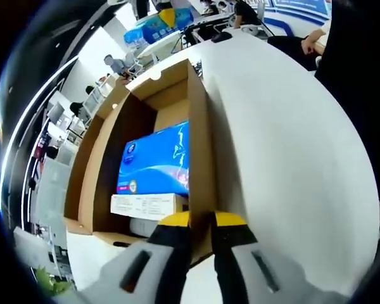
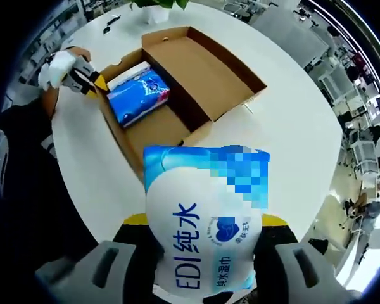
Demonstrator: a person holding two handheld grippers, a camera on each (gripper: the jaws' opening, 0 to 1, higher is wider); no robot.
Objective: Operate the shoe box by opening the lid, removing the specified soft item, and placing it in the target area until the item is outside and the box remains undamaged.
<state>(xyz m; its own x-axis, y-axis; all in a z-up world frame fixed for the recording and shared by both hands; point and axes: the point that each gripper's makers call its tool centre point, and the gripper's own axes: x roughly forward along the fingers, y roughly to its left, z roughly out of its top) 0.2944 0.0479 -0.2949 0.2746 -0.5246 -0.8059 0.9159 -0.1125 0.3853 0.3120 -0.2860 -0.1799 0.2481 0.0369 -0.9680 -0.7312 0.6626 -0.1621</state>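
Wipes pack (image 2: 206, 234) is out of the shoe box (image 2: 177, 82), clamped in the right tongs (image 2: 206, 253) above the worktop (image 2: 291, 126). I'd set it down gently, away from the edge. Left tongs (image 1: 201, 221) pinch the box wall, steadying it.

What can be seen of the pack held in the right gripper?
The wipes pack is a soft, glossy plastic pouch, white across its bulging middle and blue along the top edge, printed with blue lettering and a small heart mark. The right gripper holds it between its yellow-tipped jaws, lifted out above the white table, in front of the open cardboard shoe box. It touches nothing else. Part of its print is blurred.
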